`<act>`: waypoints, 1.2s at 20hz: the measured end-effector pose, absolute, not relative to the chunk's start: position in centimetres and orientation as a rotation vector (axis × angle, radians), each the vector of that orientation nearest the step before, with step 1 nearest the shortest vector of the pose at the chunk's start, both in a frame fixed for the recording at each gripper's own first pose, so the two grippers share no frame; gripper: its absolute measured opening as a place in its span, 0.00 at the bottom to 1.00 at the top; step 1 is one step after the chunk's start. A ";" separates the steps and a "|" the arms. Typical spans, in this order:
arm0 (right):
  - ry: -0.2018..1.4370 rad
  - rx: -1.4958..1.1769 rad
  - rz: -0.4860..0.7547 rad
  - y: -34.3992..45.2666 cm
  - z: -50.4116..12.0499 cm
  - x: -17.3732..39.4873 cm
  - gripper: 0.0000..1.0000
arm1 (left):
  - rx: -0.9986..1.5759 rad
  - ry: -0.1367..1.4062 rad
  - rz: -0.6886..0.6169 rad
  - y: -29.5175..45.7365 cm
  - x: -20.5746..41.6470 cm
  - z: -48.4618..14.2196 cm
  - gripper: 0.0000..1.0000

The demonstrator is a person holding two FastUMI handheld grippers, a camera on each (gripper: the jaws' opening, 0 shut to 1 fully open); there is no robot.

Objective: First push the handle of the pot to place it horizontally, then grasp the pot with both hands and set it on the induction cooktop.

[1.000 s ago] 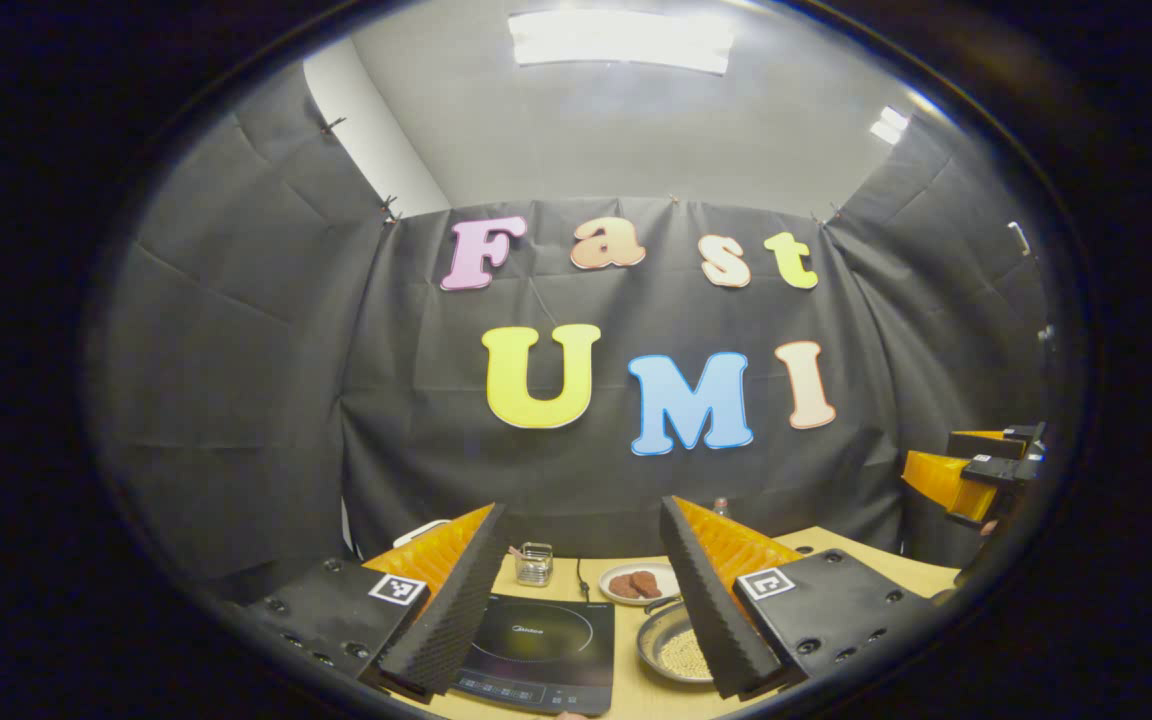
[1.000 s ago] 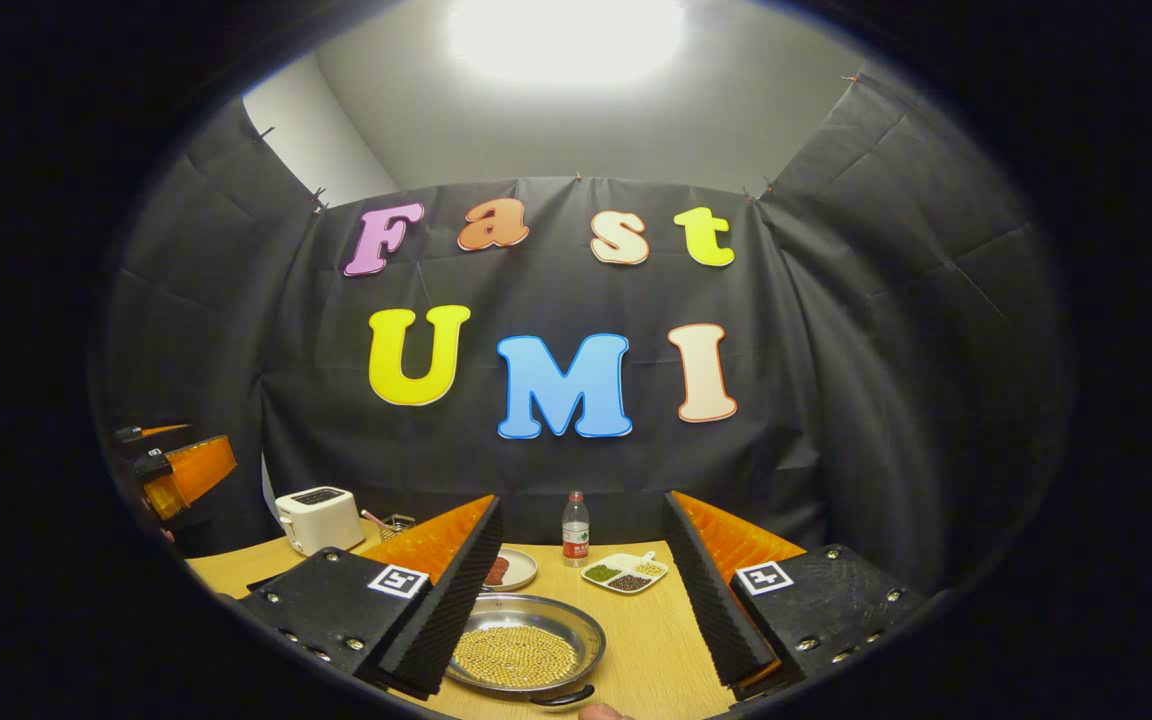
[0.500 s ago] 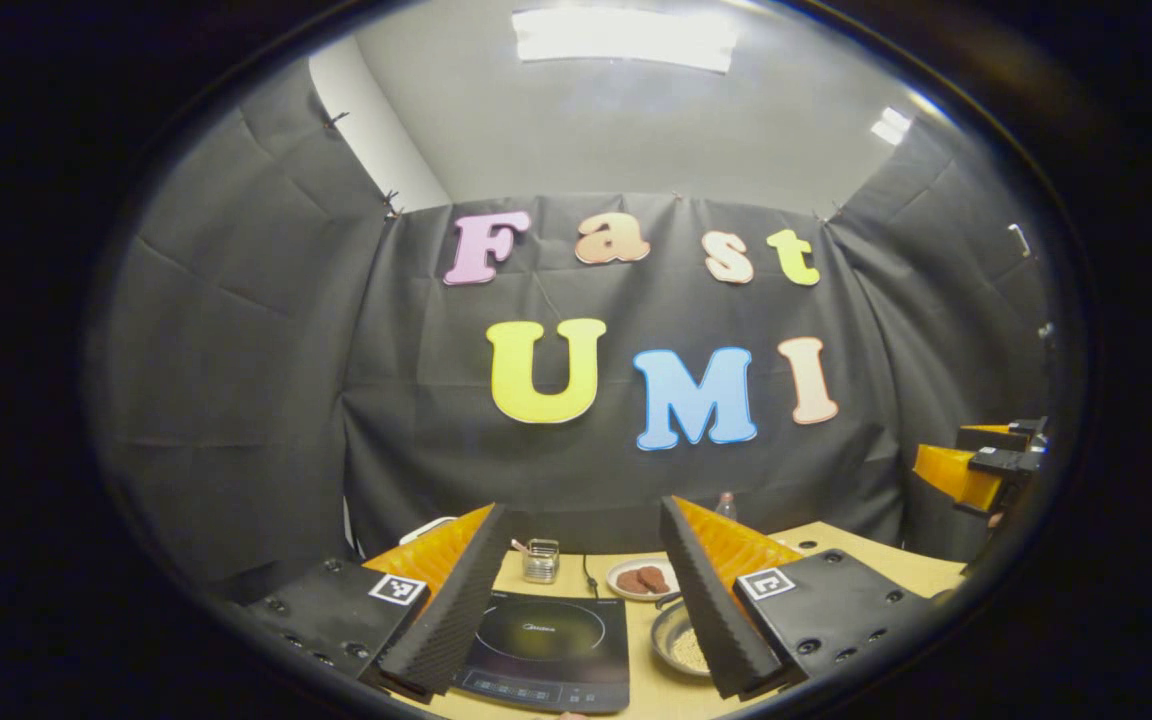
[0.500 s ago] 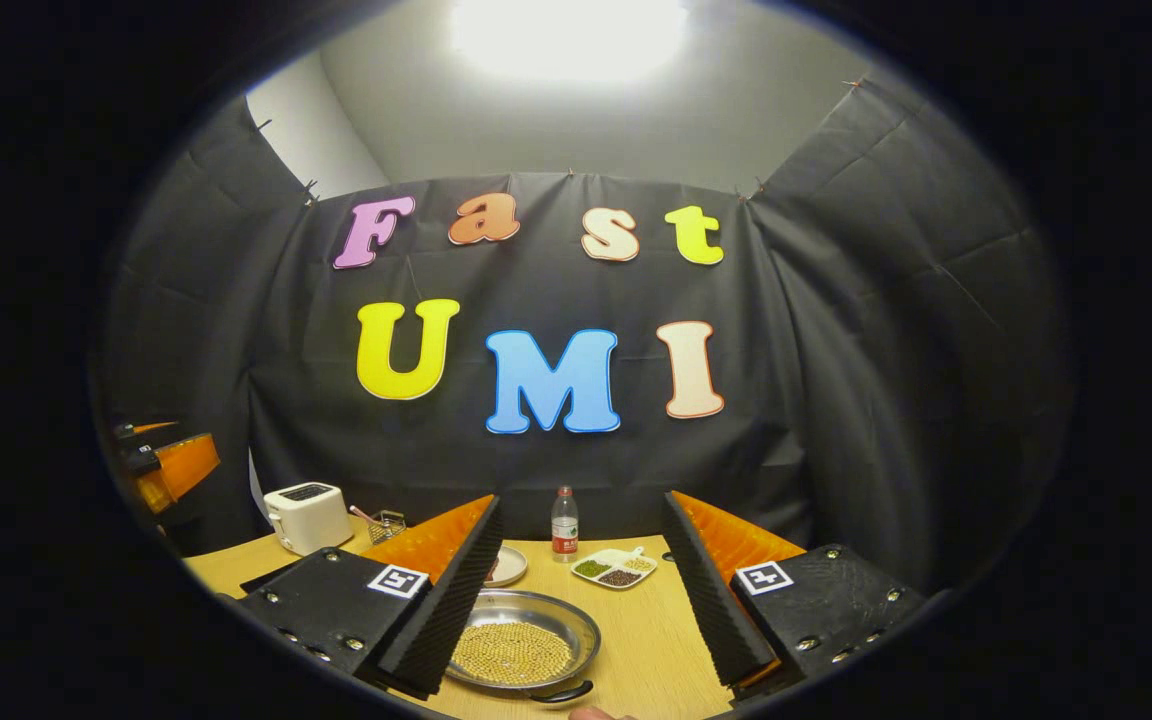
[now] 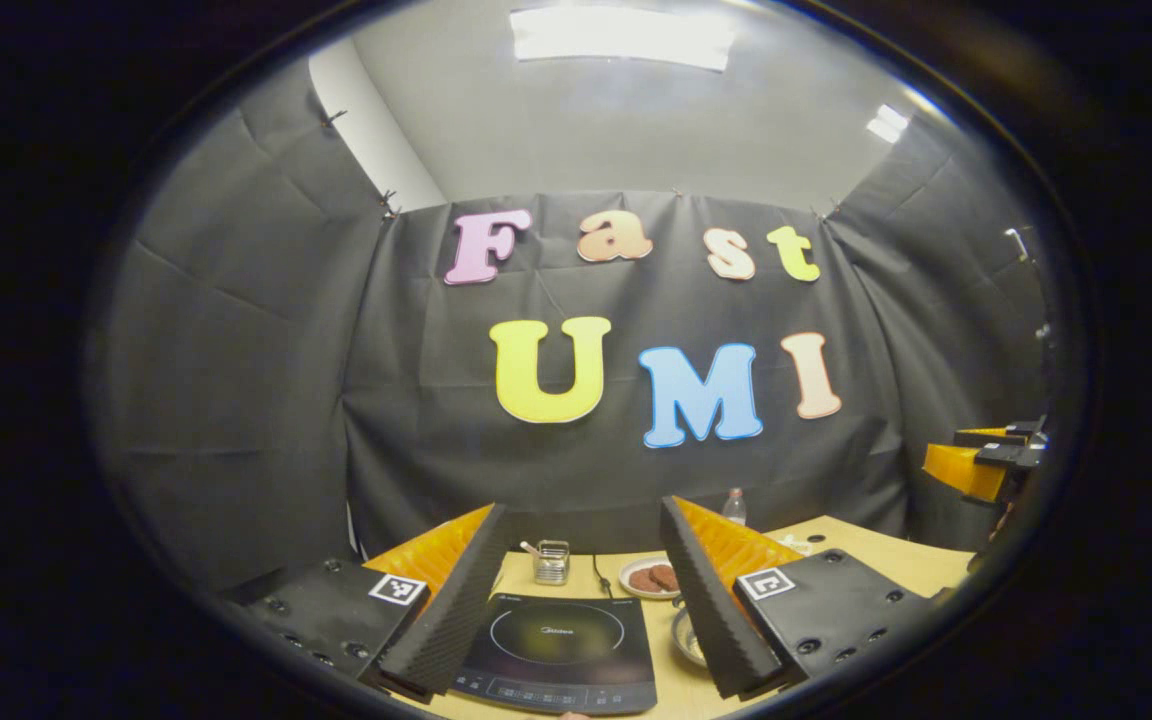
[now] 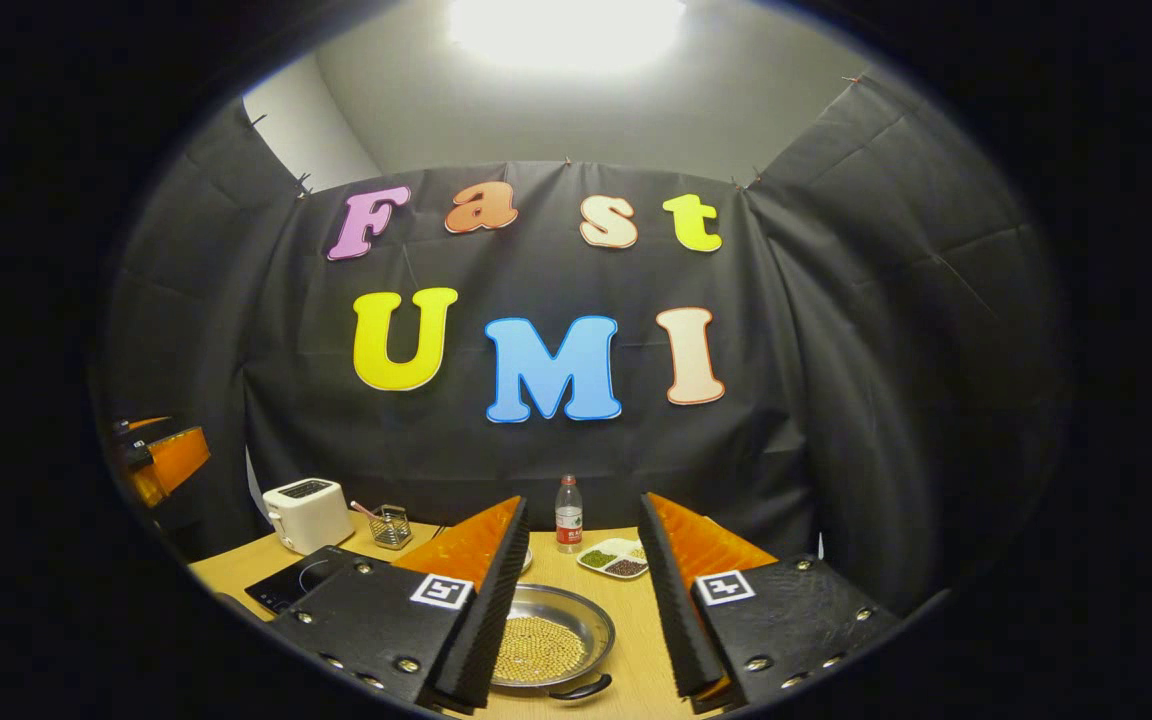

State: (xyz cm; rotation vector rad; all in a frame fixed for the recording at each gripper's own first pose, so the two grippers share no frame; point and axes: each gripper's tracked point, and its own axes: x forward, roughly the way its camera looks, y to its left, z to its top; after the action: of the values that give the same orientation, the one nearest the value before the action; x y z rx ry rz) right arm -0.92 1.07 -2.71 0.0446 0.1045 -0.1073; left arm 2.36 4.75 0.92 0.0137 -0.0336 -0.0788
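The pot (image 6: pixel 551 645) lies just ahead of the right hand-held gripper (image 6: pixel 581 590), handle (image 6: pixel 581 688) nearest it. Both hand-held grippers gape wide, empty; the left hand-held gripper (image 5: pixel 581 590) faces the cooktop (image 5: pixel 556 650) beside the pot.

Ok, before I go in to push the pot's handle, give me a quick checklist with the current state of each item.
1. Right gripper open, holding nothing: ok.
2. Left gripper open, holding nothing: ok.
3. Pot flat on the table, grains inside: ok.
4. Pot handle horizontal: not ok, it points toward the near edge.
5. Induction cooktop top bare for the pot: ok.
6. Divided dish and bottle stand behind the pot, apart from it: ok.
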 end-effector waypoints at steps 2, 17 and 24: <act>0.116 0.045 -0.105 1.7 -3.2 -0.6 0.61 | 0.006 -0.038 -0.078 5.4 2.5 1.1 0.96; 0.312 0.020 0.132 8.0 -9.4 -0.6 0.04 | 0.020 -0.039 -0.043 8.0 2.7 0.2 1.00; 0.495 -0.010 0.332 10.0 -16.0 -1.5 0.04 | 0.008 -0.030 0.005 6.6 4.5 -0.3 0.97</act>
State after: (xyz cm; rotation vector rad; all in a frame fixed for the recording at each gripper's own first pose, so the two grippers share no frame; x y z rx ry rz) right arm -1.52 10.00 -16.00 -0.0097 0.4953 0.3319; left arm 4.49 6.58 -0.30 0.0083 -0.0296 0.0052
